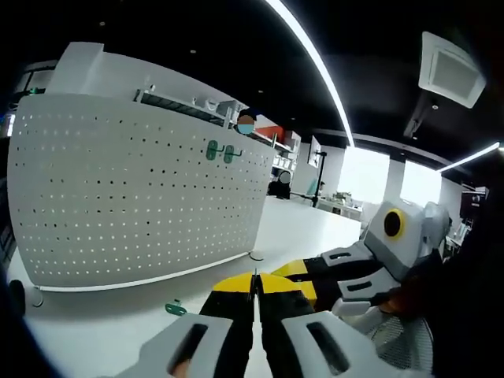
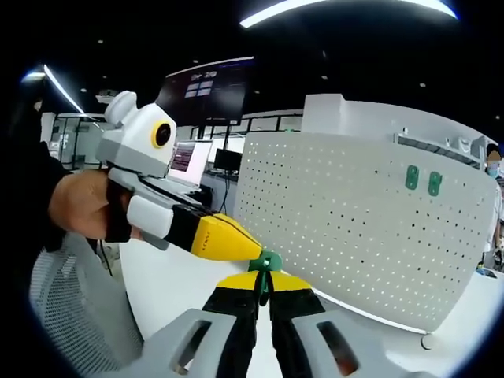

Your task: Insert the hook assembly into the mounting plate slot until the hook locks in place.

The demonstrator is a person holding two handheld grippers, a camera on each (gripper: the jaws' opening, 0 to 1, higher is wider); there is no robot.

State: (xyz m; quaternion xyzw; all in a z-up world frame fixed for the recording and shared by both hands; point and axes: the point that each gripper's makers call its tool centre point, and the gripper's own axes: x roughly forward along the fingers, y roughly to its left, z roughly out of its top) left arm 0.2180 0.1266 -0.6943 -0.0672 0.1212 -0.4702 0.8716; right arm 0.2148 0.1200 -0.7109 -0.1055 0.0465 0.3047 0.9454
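1. Nearest to us, the right gripper (image 2: 263, 285) has its yellow-tipped jaws pressed together on a small green hook (image 2: 270, 261), pinched right at the tips with a bit of it poking out above.
2. The left gripper (image 2: 250, 250) comes in from the left of the right gripper view, and its yellow tip sits touching or just beside that same hook. In its own view its jaws look pressed together with nothing visible between them.
3. Handling guess: the hook looks like small molded plastic, so light, stiff and probably a bit slick. We'd keep the pinch on its flat body and leave the peg side free, or it may twist out.
4. On the white table (image 1: 102, 331), a spare green hook (image 1: 175, 308) lies near the left gripper, just in front of the board.
5. Farther back stands the white pegboard (image 2: 354, 228), upright and curving in the lens; that's our mounting plate.
6. High on its far right, two green hooks (image 2: 422, 179) already sit side by side.
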